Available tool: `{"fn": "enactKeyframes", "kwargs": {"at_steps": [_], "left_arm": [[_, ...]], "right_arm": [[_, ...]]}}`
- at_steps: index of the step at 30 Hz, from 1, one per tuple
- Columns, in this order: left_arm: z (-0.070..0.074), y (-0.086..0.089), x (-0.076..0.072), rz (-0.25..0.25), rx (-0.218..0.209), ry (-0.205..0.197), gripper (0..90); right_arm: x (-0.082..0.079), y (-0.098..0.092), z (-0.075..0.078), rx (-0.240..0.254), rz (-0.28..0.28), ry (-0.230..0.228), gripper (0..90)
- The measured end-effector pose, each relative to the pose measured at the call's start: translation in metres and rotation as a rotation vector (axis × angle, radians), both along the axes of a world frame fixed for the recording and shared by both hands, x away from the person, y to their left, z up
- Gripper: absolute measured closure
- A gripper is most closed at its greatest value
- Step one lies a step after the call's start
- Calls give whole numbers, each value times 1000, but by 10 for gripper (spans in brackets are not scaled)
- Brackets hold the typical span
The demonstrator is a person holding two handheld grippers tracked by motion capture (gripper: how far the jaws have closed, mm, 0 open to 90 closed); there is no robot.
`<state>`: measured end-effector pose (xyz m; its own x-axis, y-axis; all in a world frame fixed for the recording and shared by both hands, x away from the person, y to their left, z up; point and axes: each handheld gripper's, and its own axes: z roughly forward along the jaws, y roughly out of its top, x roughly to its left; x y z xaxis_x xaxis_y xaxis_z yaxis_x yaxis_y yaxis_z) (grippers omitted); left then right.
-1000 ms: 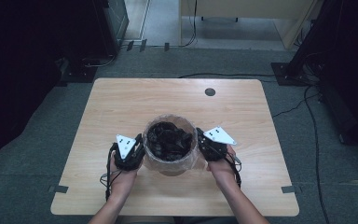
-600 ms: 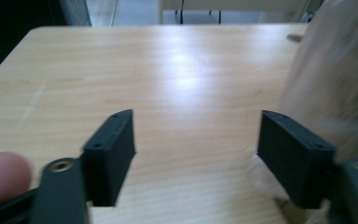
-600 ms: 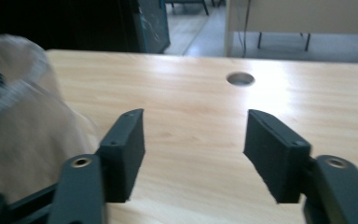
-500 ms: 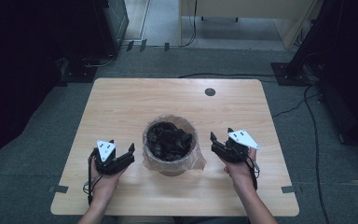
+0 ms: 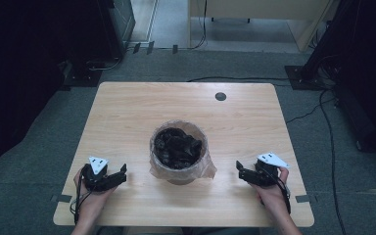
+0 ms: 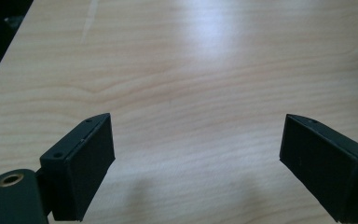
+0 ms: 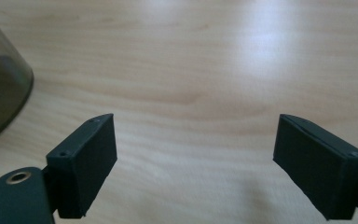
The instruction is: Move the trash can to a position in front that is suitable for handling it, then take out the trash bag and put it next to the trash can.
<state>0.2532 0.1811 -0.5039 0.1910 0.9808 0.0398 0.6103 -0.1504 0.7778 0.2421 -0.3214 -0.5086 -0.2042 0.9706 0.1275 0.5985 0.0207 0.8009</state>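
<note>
Bin (image 5: 178,164) sits mid-table, a bit toward the person's edge, upright, lined with a thin clear bag (image 5: 206,169) whose rim folds out over the top. Dark crumpled stuff (image 5: 177,147) fills the inside; can't tell what it is. Table (image 5: 127,112) is light wood, with a small dark round hole cap (image 5: 220,96) near the far edge.

Left gripper (image 5: 118,177) is low over the table to the left of the bin, well apart from it, jaws pointing toward the bin. Jaws have just been opening and stand wide, nothing between them; in the left gripper view just bare wood shows between the pads (image 6: 91,170).

Right gripper (image 5: 242,172) mirrors it on the right side of the bin, near but apart, jaws pointing at the bin. Its jaws have also just been opening, wide now, nothing in the gap. Right gripper view: bin wall (image 7: 0,79) at the left edge, clear of the pads (image 7: 93,161).

Grey floor around the table, cables (image 5: 323,107) trailing on the right.
</note>
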Motion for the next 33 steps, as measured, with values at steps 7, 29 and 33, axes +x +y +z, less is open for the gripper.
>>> {"fn": "enactKeyframes", "kwargs": {"at_steps": [7, 29, 33], "left_arm": [[-14, 4, -7, -38, 22, 67, 100], [-15, -43, -12, -158, -17, 79, 104], [-11, -60, -11, -204, -27, 68, 104]], "right_arm": [[-12, -14, -14, -33, 8, 85, 51], [-11, -5, -17, -123, -8, 110, 45], [-11, -5, -17, -123, -8, 111, 45]]}}
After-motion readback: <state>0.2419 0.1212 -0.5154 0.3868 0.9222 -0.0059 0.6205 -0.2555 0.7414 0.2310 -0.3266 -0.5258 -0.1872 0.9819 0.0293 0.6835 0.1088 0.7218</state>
